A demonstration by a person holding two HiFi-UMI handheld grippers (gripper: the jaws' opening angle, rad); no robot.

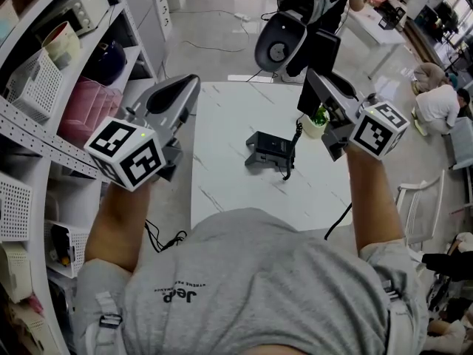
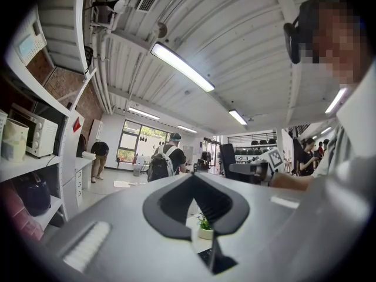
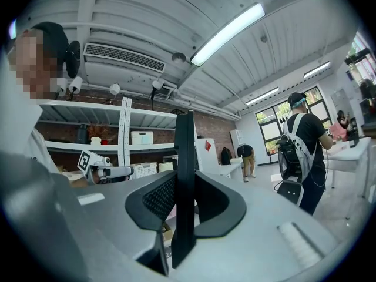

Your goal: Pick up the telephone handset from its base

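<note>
The right gripper point(image 1: 314, 87), upper right of the head view, is clamped on the black handset point(image 1: 322, 49), which is held clear above its base point(image 1: 267, 149) at mid-table point(image 1: 229, 198). The coiled cord point(image 1: 298, 133) hangs between them. The left gripper point(image 1: 185, 87), its jaws closed on nothing, hovers over the table's left edge beside the shelving point(image 1: 44, 143) — bare tabletop rings the base.

floor point(image 1: 214, 28): glossy grey | shelves point(image 1: 37, 135): left | ceiling lights point(image 2: 182, 67): on | wall point(image 3: 212, 128): brick | windows point(image 2: 138, 145): far
</note>
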